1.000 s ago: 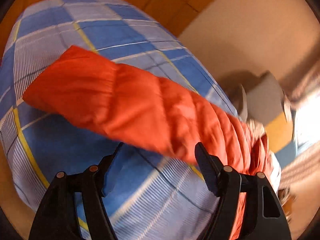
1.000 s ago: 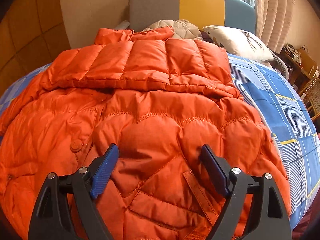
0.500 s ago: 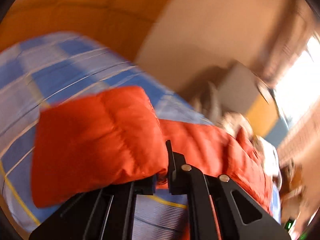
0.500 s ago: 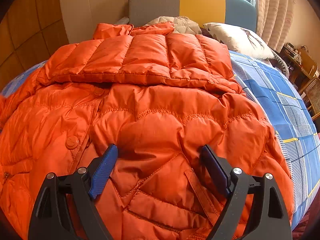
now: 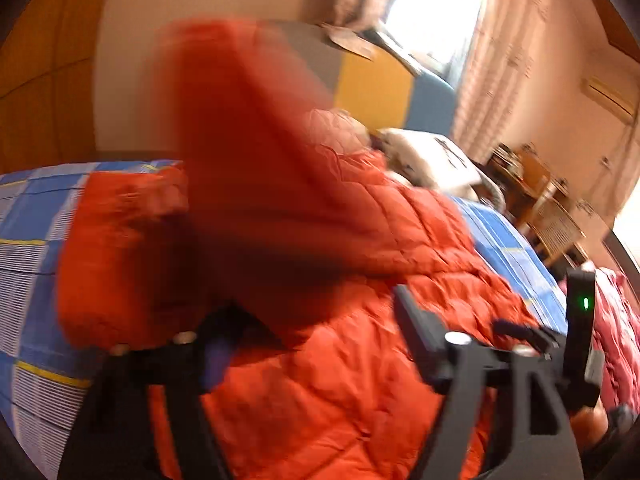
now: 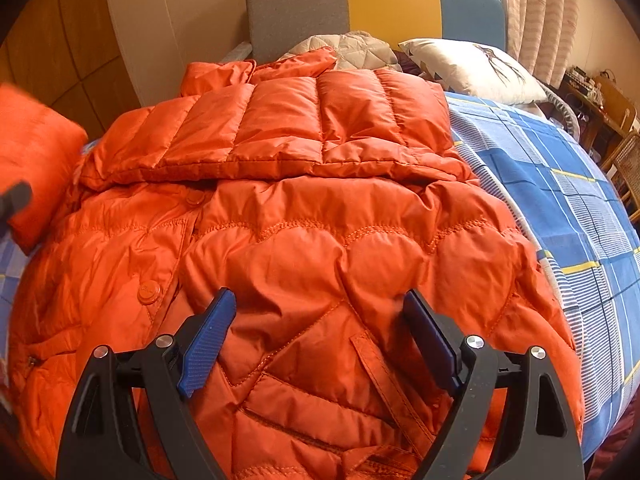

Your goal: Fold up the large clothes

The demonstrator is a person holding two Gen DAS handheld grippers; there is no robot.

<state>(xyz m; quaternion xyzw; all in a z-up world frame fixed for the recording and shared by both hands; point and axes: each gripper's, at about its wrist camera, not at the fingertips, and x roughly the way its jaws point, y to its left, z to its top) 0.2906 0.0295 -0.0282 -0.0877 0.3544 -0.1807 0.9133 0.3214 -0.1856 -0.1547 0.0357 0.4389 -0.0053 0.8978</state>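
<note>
An orange puffer jacket lies spread on the bed, with one sleeve folded flat across its upper part. My right gripper hovers open over the jacket's lower front near a pocket, nothing between its fingers. In the left wrist view the other sleeve is a blur in the air above the jacket body. Its cuff hangs over my left gripper's near finger. The left gripper has its jaws opening, wide apart, and the pads do not press on the sleeve. That cuff also shows at the right wrist view's left edge.
The bed wears a blue checked sheet with yellow lines. A grey, yellow and blue headboard stands behind, with a white pillow and a beige quilted piece. Wooden chairs and clutter stand at the right, by curtains.
The left gripper shut on the sleeve's cuff, swung it up and across toward the jacket body, then spread its jaws and let go. The right gripper kept still.
</note>
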